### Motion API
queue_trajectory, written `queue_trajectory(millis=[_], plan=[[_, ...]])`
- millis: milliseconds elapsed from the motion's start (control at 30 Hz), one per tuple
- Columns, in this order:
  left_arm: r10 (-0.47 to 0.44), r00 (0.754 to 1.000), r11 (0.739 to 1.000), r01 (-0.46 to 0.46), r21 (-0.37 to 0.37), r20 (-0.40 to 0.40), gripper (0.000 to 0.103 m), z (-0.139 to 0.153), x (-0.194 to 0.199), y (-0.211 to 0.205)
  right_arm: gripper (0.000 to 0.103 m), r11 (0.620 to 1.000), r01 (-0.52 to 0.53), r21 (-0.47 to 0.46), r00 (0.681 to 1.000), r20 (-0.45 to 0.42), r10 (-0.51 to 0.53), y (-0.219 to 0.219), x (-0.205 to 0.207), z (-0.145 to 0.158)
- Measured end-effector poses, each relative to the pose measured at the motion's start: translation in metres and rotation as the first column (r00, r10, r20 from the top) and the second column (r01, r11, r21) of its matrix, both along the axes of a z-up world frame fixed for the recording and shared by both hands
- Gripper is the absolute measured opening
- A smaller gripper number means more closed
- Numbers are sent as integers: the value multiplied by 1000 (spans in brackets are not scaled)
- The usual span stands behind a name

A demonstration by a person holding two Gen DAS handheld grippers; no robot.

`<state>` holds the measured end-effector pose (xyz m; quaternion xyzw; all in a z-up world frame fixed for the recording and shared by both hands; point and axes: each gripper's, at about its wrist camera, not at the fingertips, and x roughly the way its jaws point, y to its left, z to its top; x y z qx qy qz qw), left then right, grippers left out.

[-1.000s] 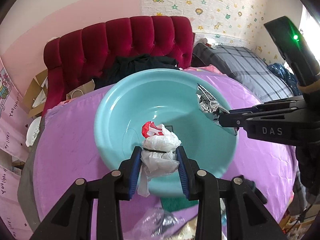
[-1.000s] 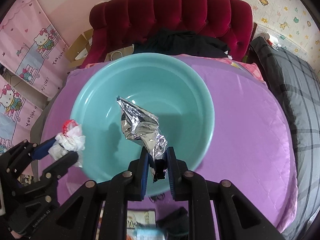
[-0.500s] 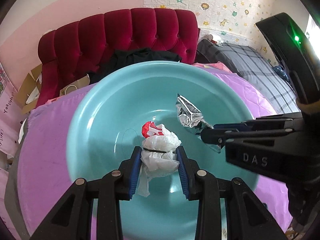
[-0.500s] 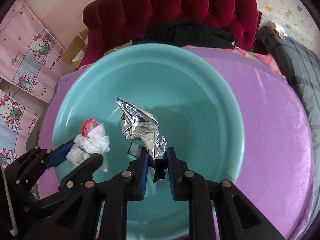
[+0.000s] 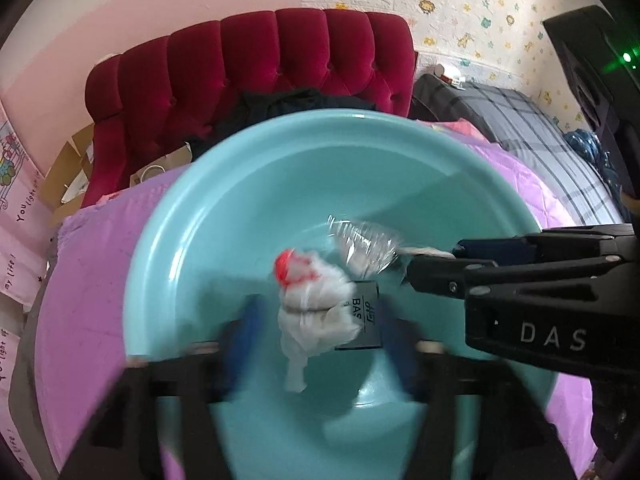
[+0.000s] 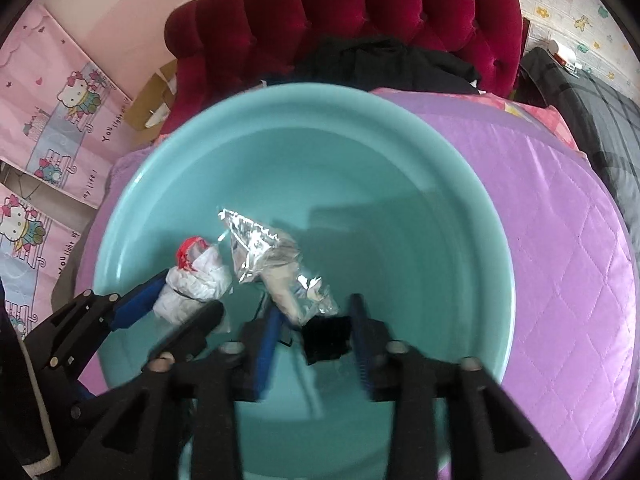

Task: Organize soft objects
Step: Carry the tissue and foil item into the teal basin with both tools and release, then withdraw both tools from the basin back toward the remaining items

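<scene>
Both grippers hang over the wide turquoise plastic basin (image 6: 472, 184), which sits on the purple quilted bed cover (image 6: 568, 240). The left gripper (image 5: 316, 332) has its jaws spread apart, the crumpled white plastic bag with a red patch (image 5: 316, 304) loose between them, apparently dropping into the basin. The right gripper (image 6: 312, 328) likewise has its jaws released around the crinkled silver foil wrapper (image 6: 264, 248). Letting go above the middle of the basin likely keeps both soft pieces collected inside it.
</scene>
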<state>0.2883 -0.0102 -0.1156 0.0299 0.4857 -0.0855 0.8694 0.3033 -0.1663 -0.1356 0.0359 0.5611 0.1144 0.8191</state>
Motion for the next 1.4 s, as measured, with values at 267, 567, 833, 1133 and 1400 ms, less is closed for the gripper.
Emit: queue_trajectory(millis=[267,567,833,1133,1400], plan=[[75,997,997,-75,3,31,103,19,-13,12,97,999,29,-41,998,55,-27,-3,-14,25],[78,996,996,-80,36,53,103,46,-58,20,103,995,-6,-102,993,115,18,-7,-56,52],[93,993,993,-98,61,72,103,67,-100,31,103,993,-16,-116,994,105,28,-17,-100,67],[96,992,993,-100,59,77,103,78,-148,43,103,991,-22,-134,992,123,38,-23,-149,83],[73,995,995,-77,60,70,103,75,-193,43,103,987,-31,-156,989,138,53,-30,-190,88]])
